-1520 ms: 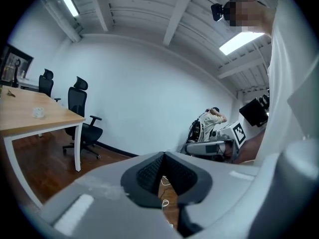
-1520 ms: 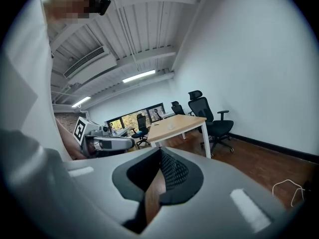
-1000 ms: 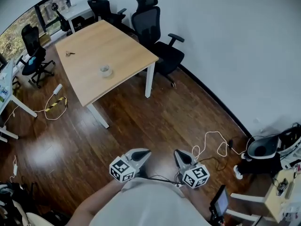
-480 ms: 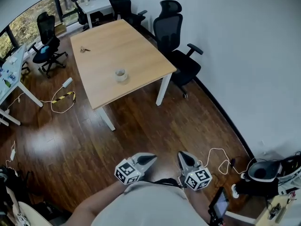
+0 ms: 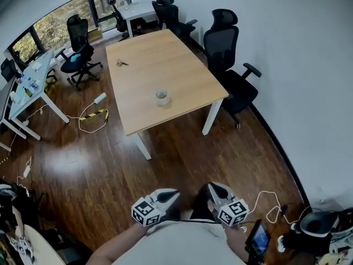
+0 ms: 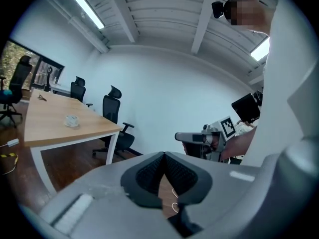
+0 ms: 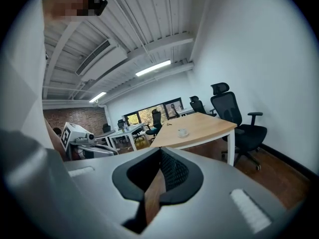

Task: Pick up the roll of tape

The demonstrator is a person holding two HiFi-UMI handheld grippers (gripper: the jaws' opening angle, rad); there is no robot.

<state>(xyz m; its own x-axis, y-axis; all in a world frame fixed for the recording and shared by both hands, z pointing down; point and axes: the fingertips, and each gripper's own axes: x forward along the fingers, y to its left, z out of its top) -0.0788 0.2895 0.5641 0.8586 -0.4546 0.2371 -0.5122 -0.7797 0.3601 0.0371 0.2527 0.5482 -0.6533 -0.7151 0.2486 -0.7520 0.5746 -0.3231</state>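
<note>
**Approach stage; head view with both gripper views.** The pick-up has not begun. The small, pale roll of tape (image 5: 161, 97) lies flat on the rectangular light-wood table with white legs (image 5: 165, 65). It sits in the near half of the top, a little in from the right-hand edge, untouched and with bare wood all round it. A small dark object (image 5: 122, 63), too small to identify and possibly a set of keys, lies near the far end, well apart from the roll. A black mesh-backed office chair (image 5: 220, 40) stands just beside the table's right long edge. The person stands on the dark wooden floor (image 5: 182, 153), well apart from the table. The whole task is therefore judged to remain: closing the distance, opening one set of jaws, setting them round the roll, closing, and lifting.

**Pose.** The grey left gripper (image 5: 174, 192) and the grey right gripper (image 5: 212, 186) are held low and close to the torso, side by side. Each has its marker cube toward the wearer and its tips pointing forward toward the table, a little below level. In the left gripper view the two black ribbed pads meet at their tips with nothing between them. The right gripper view shows the same: tips together and empty. In both gripper views the roll appears far ahead on the tabletop, off to the left for the left gripper and just right of centre for the right.
</note>
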